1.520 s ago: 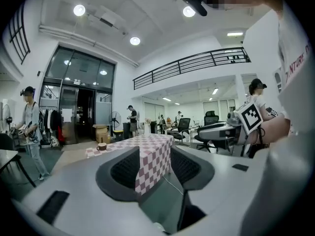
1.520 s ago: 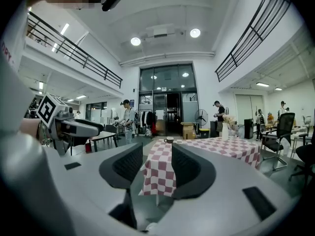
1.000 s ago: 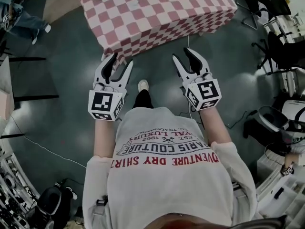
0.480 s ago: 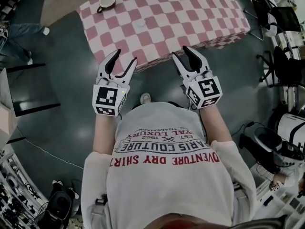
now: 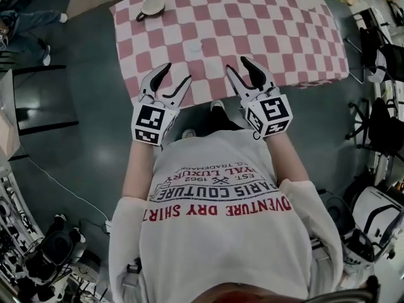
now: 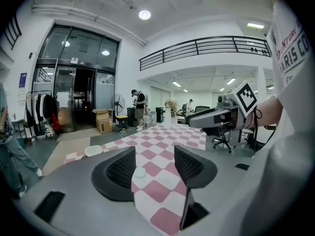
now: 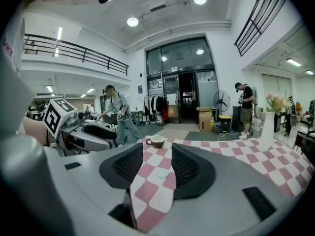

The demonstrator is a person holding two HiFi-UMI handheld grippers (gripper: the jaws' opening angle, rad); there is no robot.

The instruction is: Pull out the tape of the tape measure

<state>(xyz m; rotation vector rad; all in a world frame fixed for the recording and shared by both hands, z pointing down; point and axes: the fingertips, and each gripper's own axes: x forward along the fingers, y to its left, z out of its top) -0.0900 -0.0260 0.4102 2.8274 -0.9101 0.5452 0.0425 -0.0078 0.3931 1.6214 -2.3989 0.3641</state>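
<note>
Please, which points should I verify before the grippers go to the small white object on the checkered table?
1. Left gripper: jaws apart, nothing between: ok.
2. Right gripper: jaws apart, nothing between: ok.
3. Small white object lies alone on the checkered table, untouched: ok.
4. Which side of it to grasp: cannot tell, too small.
5. Cup stands at the far corner, away from the object: ok.

Small, white, roundish tape measure (image 5: pixel 194 46) (image 6: pixel 140 172) (image 7: pixel 164 173). Lies flat on pink/white checked tablecloth (image 5: pixel 271 43), approx mid-table, a bit left of centre. Too small to tell whether tape's out.
</note>
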